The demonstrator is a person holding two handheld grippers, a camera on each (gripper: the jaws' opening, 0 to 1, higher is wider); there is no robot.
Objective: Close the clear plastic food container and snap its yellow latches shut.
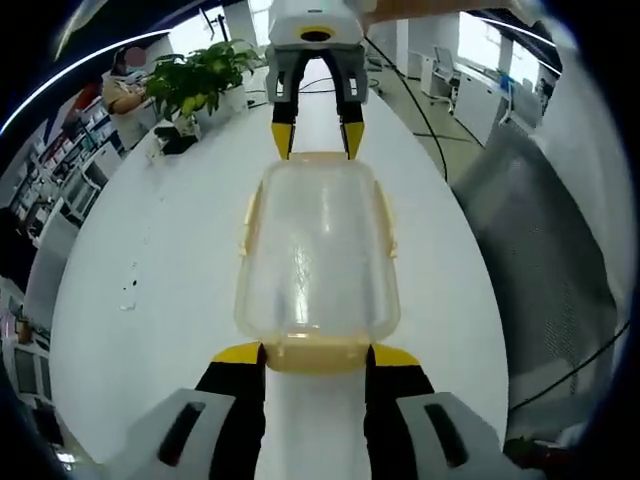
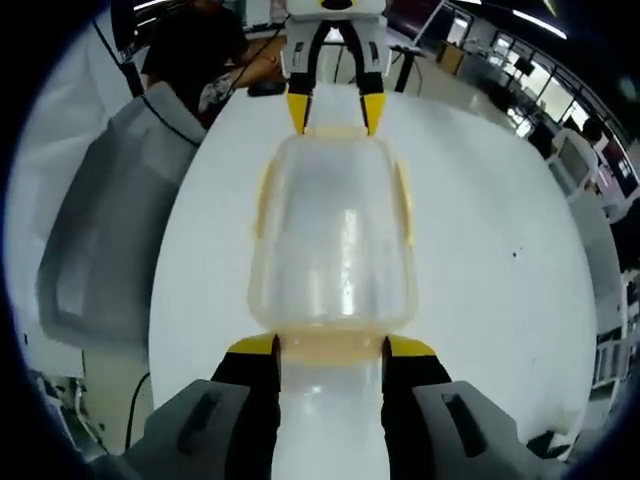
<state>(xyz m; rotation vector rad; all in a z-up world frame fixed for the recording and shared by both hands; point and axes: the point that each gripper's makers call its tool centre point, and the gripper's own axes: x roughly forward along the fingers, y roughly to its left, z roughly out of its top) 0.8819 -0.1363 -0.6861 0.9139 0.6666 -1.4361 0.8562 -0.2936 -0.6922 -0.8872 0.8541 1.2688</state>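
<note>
Two grippers are facing each other across a clear rectangular plastic food container (image 1: 318, 250) with yellow latches (image 1: 246, 222), lying with its lid on upon the long white table (image 1: 150, 300). The left gripper (image 1: 317, 355) is spreading its jaws about the near end latch at 6 o'clock, tips touching it; the right gripper (image 2: 331, 346) is doing likewise at the opposite end, neither clenching.

I am holding my left tool (image 1: 315, 352) and my right tool (image 2: 330, 345) facing each other, jaws of both spread apart and pointing forward.
</note>
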